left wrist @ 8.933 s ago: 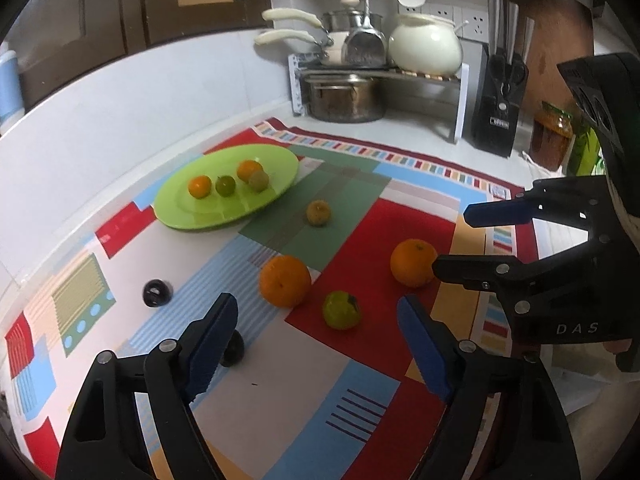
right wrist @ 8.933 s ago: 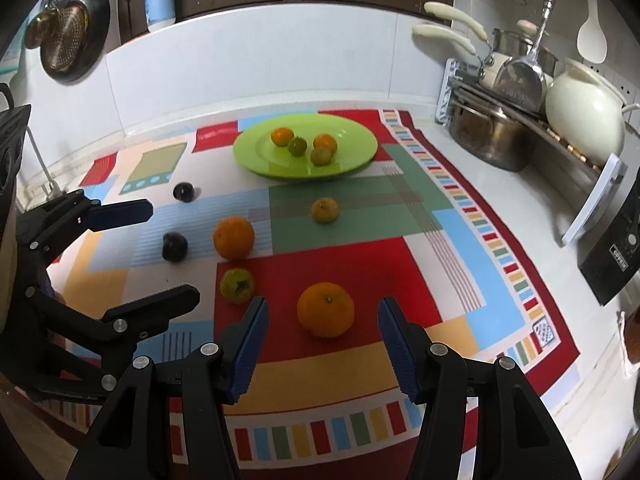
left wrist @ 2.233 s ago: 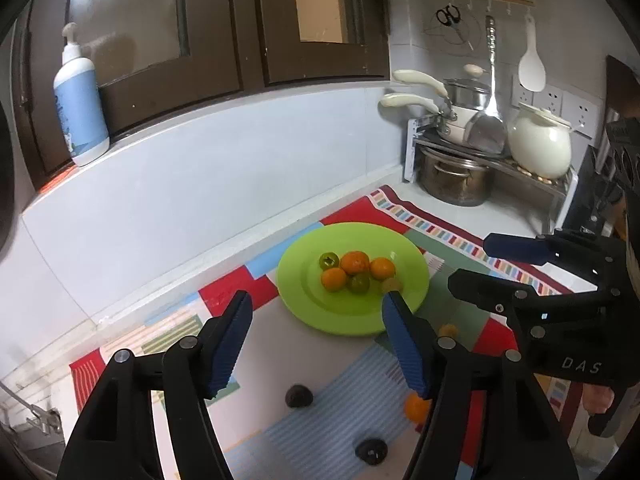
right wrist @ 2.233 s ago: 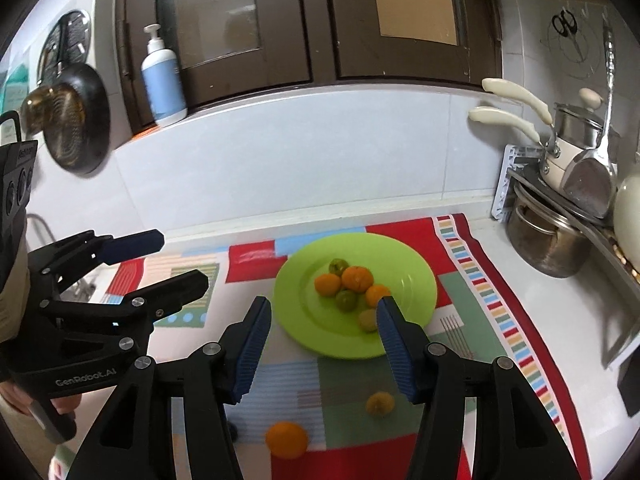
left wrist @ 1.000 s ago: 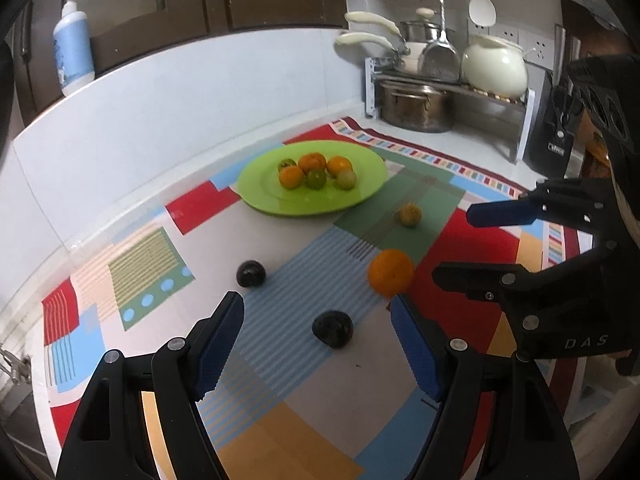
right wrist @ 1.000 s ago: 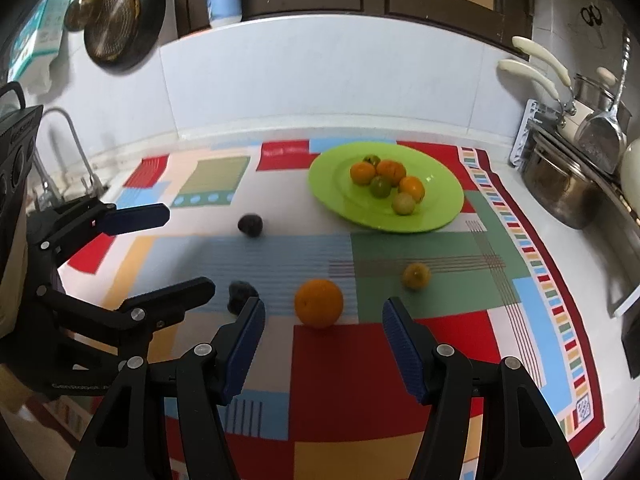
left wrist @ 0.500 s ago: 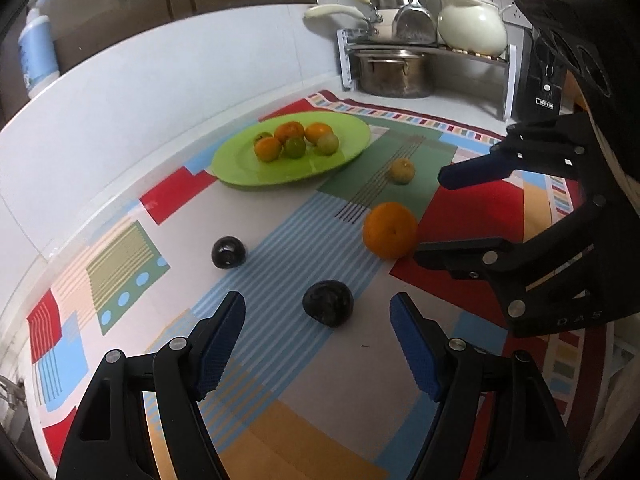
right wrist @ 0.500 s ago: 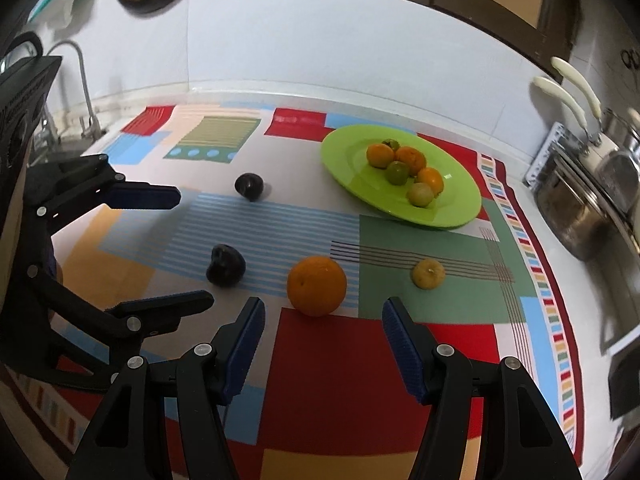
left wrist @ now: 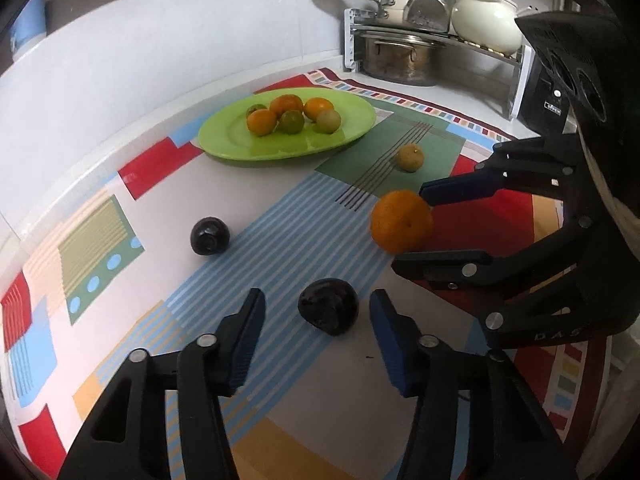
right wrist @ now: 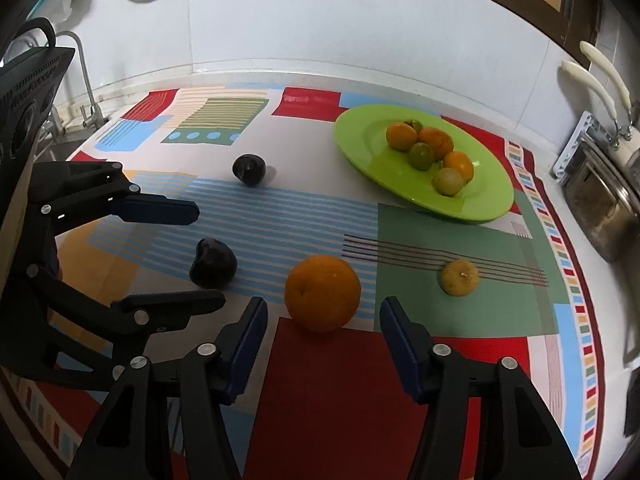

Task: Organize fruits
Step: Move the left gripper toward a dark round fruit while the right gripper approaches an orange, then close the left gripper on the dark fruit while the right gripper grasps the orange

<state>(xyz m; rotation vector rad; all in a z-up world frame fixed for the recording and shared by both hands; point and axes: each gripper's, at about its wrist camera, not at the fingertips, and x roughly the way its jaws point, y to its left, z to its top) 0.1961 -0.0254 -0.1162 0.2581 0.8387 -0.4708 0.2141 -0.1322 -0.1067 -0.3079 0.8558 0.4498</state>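
now left gripper [left wrist: 318, 330] straddles dark plum [left wrist: 328, 306], right gripper [right wrist: 322, 332] straddles orange [right wrist: 322, 293].

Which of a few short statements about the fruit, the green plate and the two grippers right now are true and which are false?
1. The green plate holds six fruits. True.
2. The left gripper is shut on the near dark fruit. False: it is open, with that fruit lying between the fingertips.
3. The large orange lies on the mat ahead of the open right gripper. True.
4. Both dark fruits sit on the plate. False: the far dark fruit and the near one lie on the mat.
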